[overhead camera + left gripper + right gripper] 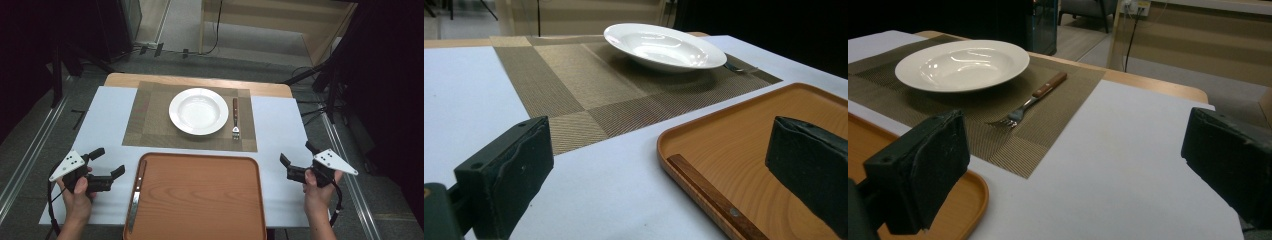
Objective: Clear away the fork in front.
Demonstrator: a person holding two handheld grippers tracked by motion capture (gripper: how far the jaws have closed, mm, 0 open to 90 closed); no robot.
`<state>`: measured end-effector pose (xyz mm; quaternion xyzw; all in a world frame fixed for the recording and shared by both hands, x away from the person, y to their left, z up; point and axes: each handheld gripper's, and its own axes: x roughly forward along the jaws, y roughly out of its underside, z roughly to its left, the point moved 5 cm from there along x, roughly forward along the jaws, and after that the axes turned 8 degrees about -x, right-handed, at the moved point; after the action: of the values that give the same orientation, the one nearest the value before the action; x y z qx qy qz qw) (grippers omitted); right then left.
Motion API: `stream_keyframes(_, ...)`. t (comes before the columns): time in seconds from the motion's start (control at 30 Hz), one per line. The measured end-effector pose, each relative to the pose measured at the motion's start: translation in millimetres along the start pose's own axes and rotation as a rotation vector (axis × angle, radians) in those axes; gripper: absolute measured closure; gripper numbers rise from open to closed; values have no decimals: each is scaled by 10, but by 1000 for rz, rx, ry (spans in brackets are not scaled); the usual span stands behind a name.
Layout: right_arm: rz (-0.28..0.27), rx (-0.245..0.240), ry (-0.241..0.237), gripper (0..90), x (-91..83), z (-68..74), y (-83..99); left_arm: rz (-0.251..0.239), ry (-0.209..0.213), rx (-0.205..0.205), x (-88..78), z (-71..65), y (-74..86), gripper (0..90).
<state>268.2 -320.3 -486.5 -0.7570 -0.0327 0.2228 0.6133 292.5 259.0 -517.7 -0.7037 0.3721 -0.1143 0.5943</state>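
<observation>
white-covered table (280, 125), woven placemat (150, 125), wooden tray (200, 200)

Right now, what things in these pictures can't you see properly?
- Knife on the tray: in the high view its tip runs off the bottom edge; in the left gripper view the blade is cut off by that edge.
- Fork: in the left gripper view the plate hides most of it.
- Fork prongs: too small to count in the high view.
- Placemat: its far left is cut off in the right gripper view.
</observation>
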Motion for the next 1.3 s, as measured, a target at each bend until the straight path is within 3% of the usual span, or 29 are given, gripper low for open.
stream_keyframes(0.17, 12, -8, -29, 0, 185, 27, -132, -18, -15, 17, -18, -17, 7, 0)
stream_keyframes(0.47, 41, -15, -52, 0, 507, 78, -303, -44, 10, -5, -38, -5, -7, 0)
stream_keyframes(0.7, 64, 12, -76, 0, 790, 77, -458, -42, 12, 2, -37, -12, -1, 0)
stream_keyframes(1.27, 175, 36, -122, 0, 1400, 101, -664, -41, 15, 2, -31, -22, 7, 0)
stream_keyframes(1.3, 183, 33, -127, 40, 1433, 106, -675, -41, 17, 2, -32, -21, 7, 0)
